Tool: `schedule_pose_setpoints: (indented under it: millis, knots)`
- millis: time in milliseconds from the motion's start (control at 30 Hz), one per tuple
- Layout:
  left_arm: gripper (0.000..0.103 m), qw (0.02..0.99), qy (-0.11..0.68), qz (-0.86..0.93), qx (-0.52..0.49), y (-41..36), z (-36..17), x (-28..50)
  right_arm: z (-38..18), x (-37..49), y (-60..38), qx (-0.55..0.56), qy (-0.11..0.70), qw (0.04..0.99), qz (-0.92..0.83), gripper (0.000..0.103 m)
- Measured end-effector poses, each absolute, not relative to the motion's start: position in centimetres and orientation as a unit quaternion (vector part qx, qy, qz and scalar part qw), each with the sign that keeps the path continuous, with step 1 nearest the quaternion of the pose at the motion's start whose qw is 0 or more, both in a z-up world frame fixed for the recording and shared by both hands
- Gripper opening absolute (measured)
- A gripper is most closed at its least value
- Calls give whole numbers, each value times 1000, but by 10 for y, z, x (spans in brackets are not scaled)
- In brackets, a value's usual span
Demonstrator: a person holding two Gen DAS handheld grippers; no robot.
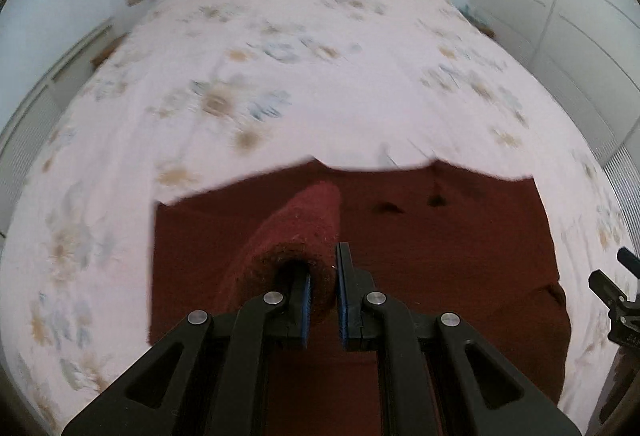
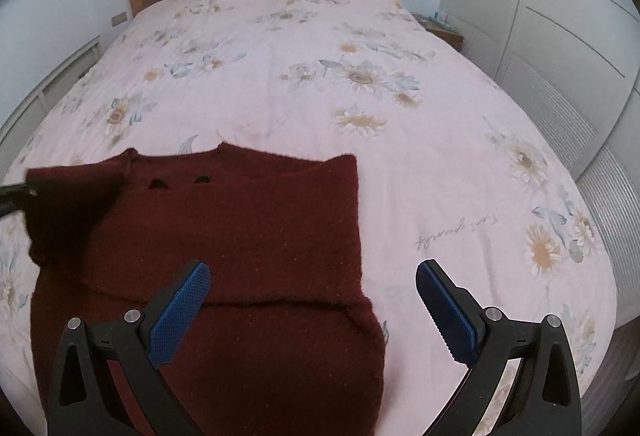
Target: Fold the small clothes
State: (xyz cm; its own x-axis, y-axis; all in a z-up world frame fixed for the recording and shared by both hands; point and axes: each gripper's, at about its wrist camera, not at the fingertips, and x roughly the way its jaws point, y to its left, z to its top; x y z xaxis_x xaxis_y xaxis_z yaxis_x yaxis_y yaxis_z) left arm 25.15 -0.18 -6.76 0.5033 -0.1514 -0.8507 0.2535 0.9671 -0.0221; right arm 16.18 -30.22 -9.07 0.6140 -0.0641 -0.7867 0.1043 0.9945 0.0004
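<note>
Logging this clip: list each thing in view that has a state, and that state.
left gripper: shut on the sleeve cuff
sleeve: lifted above the sweater body
sweater: lying flat on the bed, right side folded in
right gripper: open, empty
bed cover: spread flat

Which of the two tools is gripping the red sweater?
The left tool: its blue pads are clamped on a sleeve of the dark red sweater. The right tool gapes wide open, holding nothing.
</note>
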Motion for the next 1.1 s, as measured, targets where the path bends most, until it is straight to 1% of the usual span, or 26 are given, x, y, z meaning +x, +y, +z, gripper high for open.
schedule_pose_setpoints:
  millis: [100,233,300,533,633,700,733,767,800,833,867,900,933,967,1000,1100]
  knots:
    - [8,855,498,-115,85,-28,-99,253,-103,160,-299,25,451,891,-43,103]
    - [9,842,519,-103,106,-31,-131,251,-114,157,-297,25,462,885,-40,103]
    - [11,836,529,-102,106,-30,-143,252,-119,155,-297,27,467,883,-40,103]
    - [11,833,531,-100,116,-30,-153,247,-124,151,-302,37,473,879,-46,103]
    - [15,825,546,-102,106,-28,-155,250,-123,151,-304,38,473,879,-46,103]
    - [24,816,560,-109,94,-27,-157,251,-123,151,-304,38,473,879,-45,103]
    - [27,814,564,-109,90,-27,-157,250,-123,151,-303,38,473,879,-44,103]
    - [35,812,566,-108,86,-26,-157,251,-122,150,-304,37,472,880,-44,103]
    - [45,812,568,-109,84,-25,-156,250,-122,150,-304,38,472,880,-44,103]
    - [50,811,569,-112,80,-24,-155,249,-121,149,-305,39,470,880,-46,103]
    - [64,810,571,-117,72,-23,-152,246,-120,148,-305,41,470,881,-47,103]
    - [80,807,573,-129,58,-20,-147,243,-119,148,-306,43,469,881,-49,103]
    - [88,807,573,-137,53,-20,-144,240,-119,147,-307,44,469,881,-51,103]
    - [100,806,572,-143,53,-19,-140,236,-119,147,-307,44,469,880,-52,103]
    - [102,808,567,-149,57,-17,-136,231,-119,147,-307,44,470,880,-52,103]
    - [102,809,560,-168,65,-4,-126,218,-118,146,-305,42,471,880,-49,103]
